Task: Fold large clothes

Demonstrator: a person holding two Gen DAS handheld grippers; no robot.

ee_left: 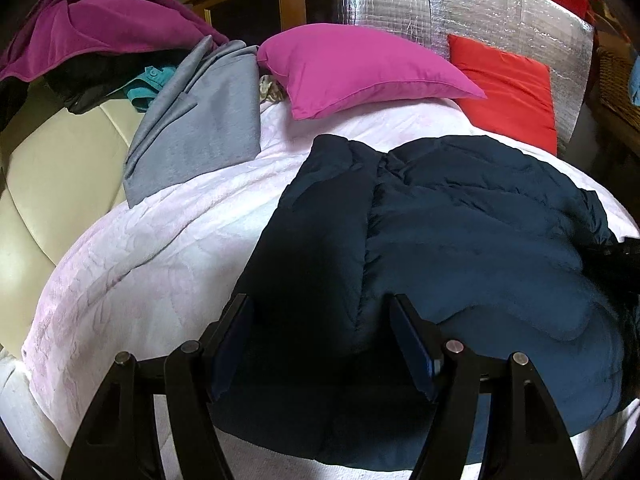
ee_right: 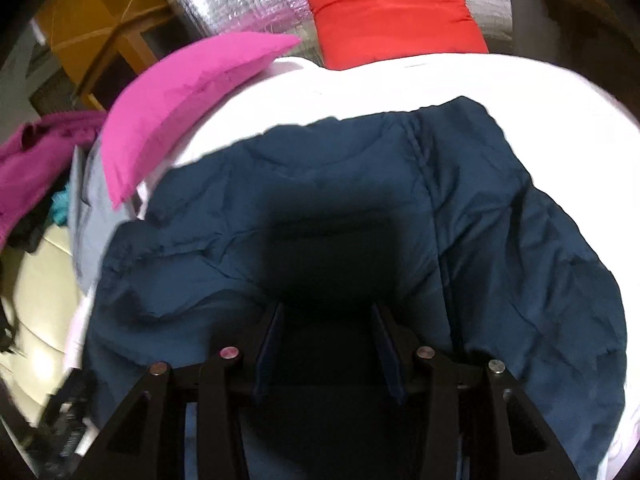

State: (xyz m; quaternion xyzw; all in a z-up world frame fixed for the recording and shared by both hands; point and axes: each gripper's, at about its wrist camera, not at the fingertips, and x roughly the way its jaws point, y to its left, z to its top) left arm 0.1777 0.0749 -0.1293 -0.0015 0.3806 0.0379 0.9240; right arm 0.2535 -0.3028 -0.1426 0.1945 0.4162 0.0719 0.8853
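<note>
A dark navy puffer jacket (ee_left: 460, 240) lies spread on a pale pink bedspread (ee_left: 160, 240); it also shows in the right wrist view (ee_right: 320, 168). My left gripper (ee_left: 320, 308) is open, its fingers just above the jacket's near edge, over the left panel. My right gripper (ee_right: 327, 312) is open and hovers close over the middle of the jacket, casting a dark shadow on it. The right gripper's dark body shows at the right edge of the left wrist view (ee_left: 624, 256).
A magenta pillow (ee_left: 360, 76) and a red pillow (ee_left: 508, 92) lie at the bed's head against a silver foil panel (ee_left: 480, 8). A grey garment (ee_left: 200, 128) lies on the bedspread's left. A cream sofa (ee_left: 60, 168) holds a purple garment (ee_left: 100, 28) and other clothes.
</note>
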